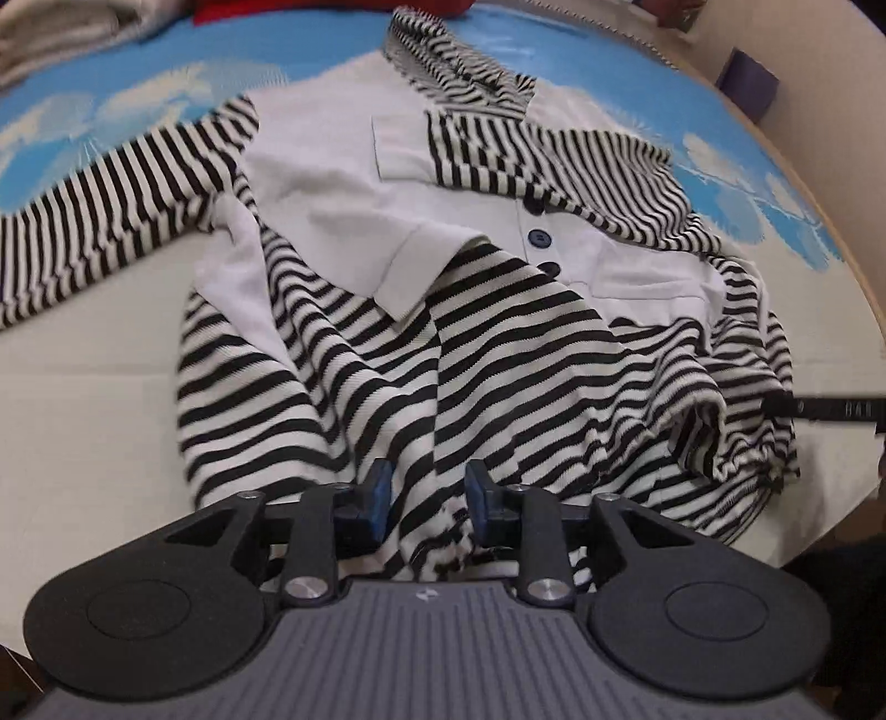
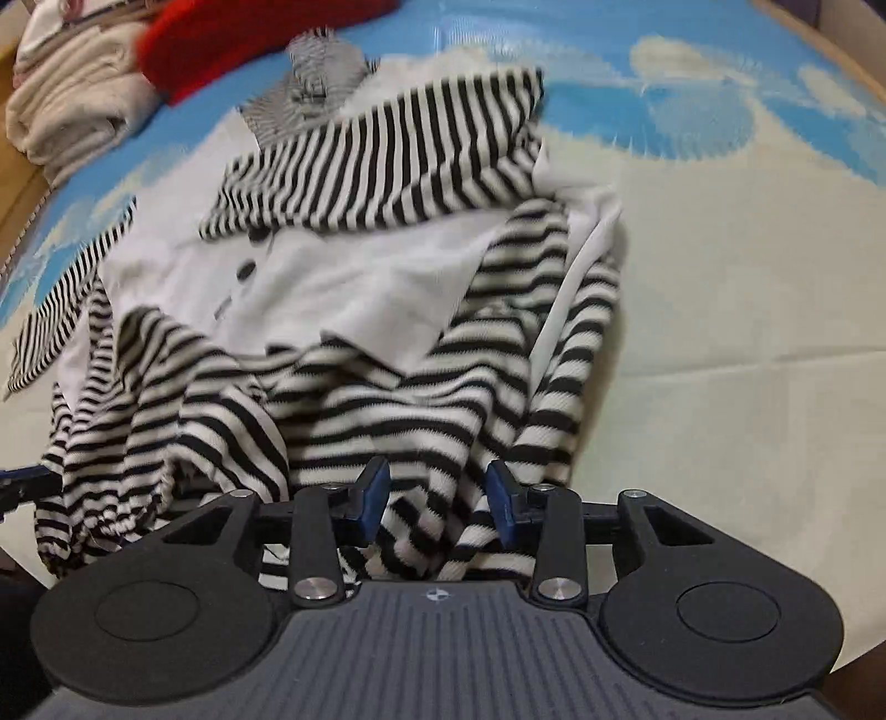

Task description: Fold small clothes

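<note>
A black-and-white striped small garment (image 1: 498,343) with a white front panel, dark buttons (image 1: 540,238) and pockets lies rumpled on the table, its striped lower part bunched toward me. My left gripper (image 1: 429,493) points down at the near hem. Its blue pads (image 1: 379,490) stand apart, with striped cloth lying loose between them. In the right wrist view, my right gripper (image 2: 440,495) is at the same garment (image 2: 360,387). A bunched fold rises between its pads (image 2: 501,498), which stand apart and do not clamp it. One striped sleeve (image 1: 111,205) stretches out to the left.
The table cover (image 2: 747,277) is cream near me and printed with blue sky and clouds farther back. A pile of beige folded cloth (image 2: 72,105) and a red garment (image 2: 232,39) sit at the far side. The table's wooden edge (image 1: 853,232) curves along the right.
</note>
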Available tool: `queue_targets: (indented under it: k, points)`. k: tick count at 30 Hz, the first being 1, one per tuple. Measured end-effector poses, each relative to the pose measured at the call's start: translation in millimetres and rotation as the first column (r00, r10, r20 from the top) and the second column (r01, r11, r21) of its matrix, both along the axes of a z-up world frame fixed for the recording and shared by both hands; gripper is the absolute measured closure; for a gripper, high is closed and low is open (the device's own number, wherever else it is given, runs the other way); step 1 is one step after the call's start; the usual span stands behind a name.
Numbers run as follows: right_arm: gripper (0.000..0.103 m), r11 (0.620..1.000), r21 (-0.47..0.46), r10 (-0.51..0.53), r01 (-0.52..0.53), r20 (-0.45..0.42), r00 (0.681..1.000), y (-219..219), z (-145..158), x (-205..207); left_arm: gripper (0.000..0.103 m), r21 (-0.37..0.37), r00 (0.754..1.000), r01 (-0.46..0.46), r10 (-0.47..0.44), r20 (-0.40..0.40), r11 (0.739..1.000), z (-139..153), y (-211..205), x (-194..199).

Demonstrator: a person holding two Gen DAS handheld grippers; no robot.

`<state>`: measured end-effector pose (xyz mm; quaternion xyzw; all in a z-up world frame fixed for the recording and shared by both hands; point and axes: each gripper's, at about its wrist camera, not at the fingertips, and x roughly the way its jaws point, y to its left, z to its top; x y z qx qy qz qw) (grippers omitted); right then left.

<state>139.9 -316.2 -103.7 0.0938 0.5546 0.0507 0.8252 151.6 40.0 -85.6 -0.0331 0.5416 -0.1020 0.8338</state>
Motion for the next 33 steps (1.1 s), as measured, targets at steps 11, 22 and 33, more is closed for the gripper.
queue_targets:
  k: [11, 22, 33]
  points:
    - [0.100, 0.999, 0.017, -0.043, 0.043, 0.011, 0.999, -39.8, 23.2, -27.1, 0.102, 0.068, 0.998, -0.038, 0.035, 0.046, 0.997, 12.8, 39.6, -28.9]
    - [0.098, 0.987, -0.033, 0.149, -0.156, -0.159, 0.976, -23.1, 5.0, -62.4, 0.097, 0.084, 0.981, 0.101, -0.086, -0.172, 0.991, 2.6, 65.2, -67.3]
    - [0.045, 0.999, -0.032, -0.034, 0.030, -0.135, 0.990, -16.5, -8.7, -25.9, 0.044, 0.029, 0.977, -0.104, 0.108, -0.187, 0.994, -1.5, 72.0, -26.2]
